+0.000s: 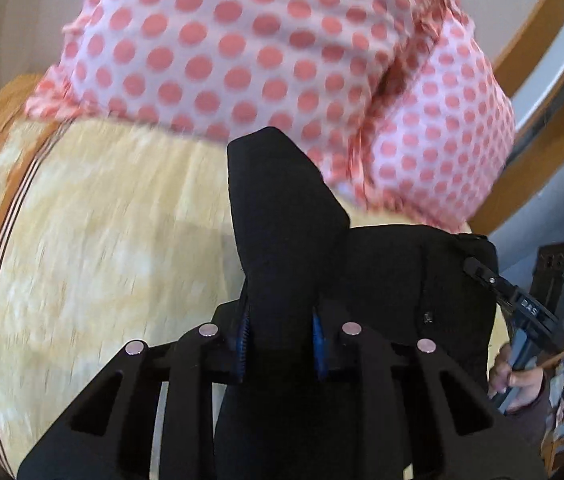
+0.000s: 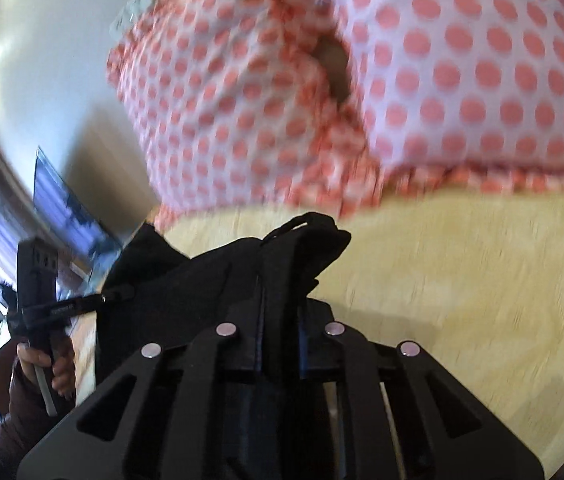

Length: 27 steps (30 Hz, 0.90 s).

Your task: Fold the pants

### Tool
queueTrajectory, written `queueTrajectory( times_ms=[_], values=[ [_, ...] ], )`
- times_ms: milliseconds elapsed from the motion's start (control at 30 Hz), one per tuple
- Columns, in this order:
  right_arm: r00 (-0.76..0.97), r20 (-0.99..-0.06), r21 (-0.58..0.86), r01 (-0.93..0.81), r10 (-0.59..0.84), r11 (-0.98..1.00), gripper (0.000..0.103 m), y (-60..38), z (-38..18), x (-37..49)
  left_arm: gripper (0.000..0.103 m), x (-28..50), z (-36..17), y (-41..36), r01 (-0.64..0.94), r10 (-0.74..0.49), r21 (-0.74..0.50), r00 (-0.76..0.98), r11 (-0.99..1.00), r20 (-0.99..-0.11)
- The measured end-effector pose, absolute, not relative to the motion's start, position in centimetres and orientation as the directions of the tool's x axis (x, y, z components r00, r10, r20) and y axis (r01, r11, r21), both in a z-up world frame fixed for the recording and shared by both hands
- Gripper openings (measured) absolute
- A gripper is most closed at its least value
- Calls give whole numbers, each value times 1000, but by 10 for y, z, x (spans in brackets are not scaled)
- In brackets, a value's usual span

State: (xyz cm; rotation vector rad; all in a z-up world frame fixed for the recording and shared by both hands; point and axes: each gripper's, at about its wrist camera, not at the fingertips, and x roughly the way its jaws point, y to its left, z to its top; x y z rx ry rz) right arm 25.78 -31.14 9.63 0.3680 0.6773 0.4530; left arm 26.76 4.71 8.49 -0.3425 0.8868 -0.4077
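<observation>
Black cloth: the black fabric pants (image 1: 282,216) hang pinched in both tongs, lifted clear of the surface; one bunched edge sticks up past each pair of fingers
Left tongs: the left gripper (image 1: 279,344) is clamped on a fold of the pants; the blue pads (image 1: 241,340) press the cloth from both sides, probably so the edge cannot slip while carried
Right tongs: the right gripper (image 2: 279,344) is likewise closed on a gathered edge of the same garment (image 2: 273,264); the two grips sit near each other, so the cloth sags between them
Why held so: I judge two corners are held together to bring one half over the other
Beyond the fingertips: the pale yellow patterned bedspread (image 1: 101,240) lies under and ahead; the person's pink polka-dot top (image 1: 261,48) fills the far view
</observation>
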Motion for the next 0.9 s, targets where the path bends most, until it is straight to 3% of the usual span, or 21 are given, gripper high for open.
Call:
queueTrajectory(
  times_ms=[133, 300, 400, 500, 533, 600, 667, 700, 733, 900],
  values=[
    [728, -508, 449, -232, 460, 863, 11, -319, 100, 302, 24, 316, 90, 24, 191, -441, -414, 590, 890, -676],
    [640, -658, 460, -77, 398, 884, 11, -327, 47, 351, 24, 373, 50, 3, 140, -374, -356, 521, 924, -768],
    [614, -681, 496, -13, 398, 868, 13, -333, 27, 357, 39, 378, 28, 5, 102, -359, -362, 525, 927, -772],
    [606, -714, 459, 28, 350, 888, 31, -334, 27, 358, 43, 376, 28, 9, 89, -357, -369, 534, 925, -767],
    [609, -729, 425, 45, 313, 904, 45, -336, 29, 353, 43, 373, 30, 11, 81, -353, -370, 540, 926, -764],
    [645, -720, 376, 56, 254, 925, 53, -339, 41, 338, 43, 359, 45, 19, 70, -335, -365, 580, 928, -742],
    [706, -672, 352, 37, 225, 935, 73, -343, 60, 313, 56, 337, 68, 27, 84, -309, -336, 640, 938, -704],
    [730, -633, 365, -12, 258, 931, 77, -341, 72, 294, 73, 324, 77, 30, 97, -306, -327, 664, 940, -682],
    [730, -613, 390, -54, 303, 919, 80, -338, 77, 284, 81, 305, 89, 30, 133, -323, -325, 688, 936, -650],
    [606, -532, 590, -237, 592, 772, 82, -317, 76, 238, 83, 252, 93, 10, 301, -512, -418, 583, 857, -630]
  ],
)
